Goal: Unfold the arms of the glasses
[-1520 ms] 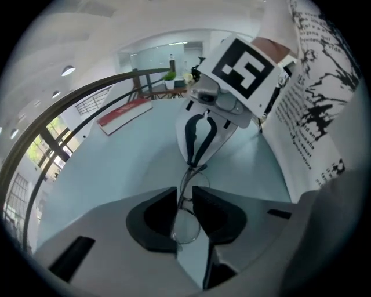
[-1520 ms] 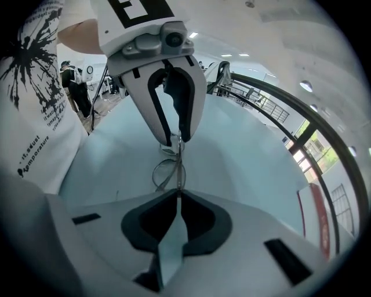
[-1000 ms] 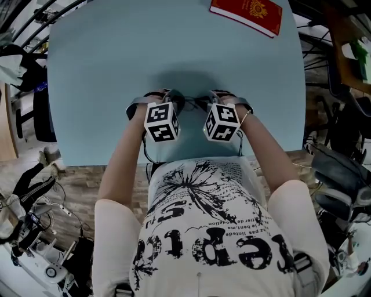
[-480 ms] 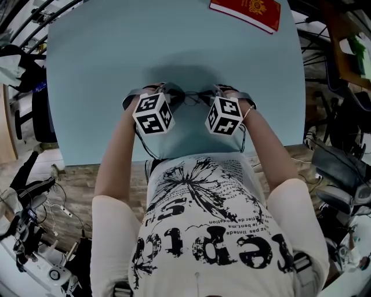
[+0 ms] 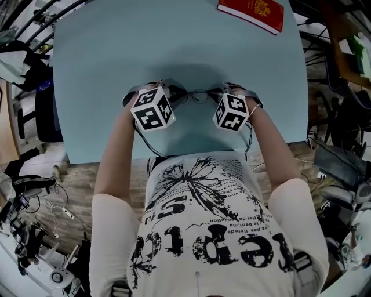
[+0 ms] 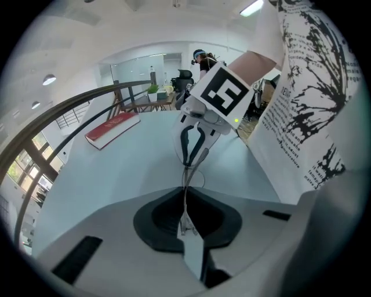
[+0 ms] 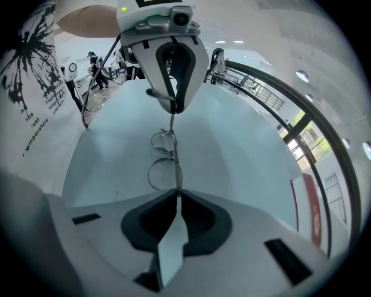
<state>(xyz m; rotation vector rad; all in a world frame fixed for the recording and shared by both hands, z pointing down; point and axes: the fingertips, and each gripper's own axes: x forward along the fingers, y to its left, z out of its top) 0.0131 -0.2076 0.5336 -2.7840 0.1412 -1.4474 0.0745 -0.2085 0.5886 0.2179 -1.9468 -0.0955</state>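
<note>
Seen from above, a person in a white T-shirt with black print [image 5: 211, 232] stands at the near edge of a pale blue surface [image 5: 174, 40], both bare forearms reaching forward. Each hand holds a hand-held gripper topped by a white cube with black square markers.

A pair of thin wire-rimmed glasses with round lenses [image 5: 200, 96] hangs between the two tools, over the near middle of the surface, above a soft dark shadow. No view shows whether the glasses touch the surface.

The left hand-held gripper [image 5: 174, 97] points steeply down and towards the right one. Its own view shows its two grey jaws closing, almost together. A fine metal arm of the glasses runs in between them, down to where the pads meet. The view from the opposite tool shows the same thin metal piece pinched at its fingertips.

The right hand-held gripper [image 5: 219, 94] also points steeply down, angled towards the left one. Its jaws stand nearly closed, with only a narrow gap. They clamp the end of the glasses frame just beside the nearer lens. From that view the two round lenses line up one behind the other, leading across to the left tool.

A red hardback book with a gold emblem [image 5: 251, 13] lies flat at the far right corner of the surface, well apart from the glasses and both tools.

Around the surface, cables and dark equipment clutter the wooden floor on both sides.
</note>
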